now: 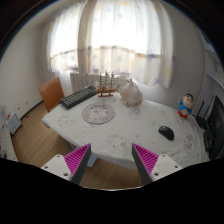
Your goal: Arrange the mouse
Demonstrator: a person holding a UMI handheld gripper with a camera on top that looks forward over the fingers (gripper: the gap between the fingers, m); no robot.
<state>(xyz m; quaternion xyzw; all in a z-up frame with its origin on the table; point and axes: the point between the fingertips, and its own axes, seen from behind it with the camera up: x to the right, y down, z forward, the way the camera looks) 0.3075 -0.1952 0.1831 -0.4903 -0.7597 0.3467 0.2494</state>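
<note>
Mouse (166, 132), small, dark and rounded, lies alone on the white-clothed table (120, 135), untouched, with the gripper (112, 160) held back from the near edge.

Relative to the mouse: the black keyboard (78, 97) sits well apart at the far side of the table, next to an orange chair (51, 95); a round patterned plate (98, 113) lies nearer the table's middle; a wooden model ship (105, 88) and a pale rounded bag-like object (130, 94) stand beyond it toward the curtained window (110, 35); a colourful toy figure (186, 103) stands just past it at the table's end. The claw's pink-padded fingers (78, 158) are spread apart and hold nothing. Judging from this, the approach has barely begun, and the gripper must swing toward the mouse, probably to bring it closer to the keyboard.
</note>
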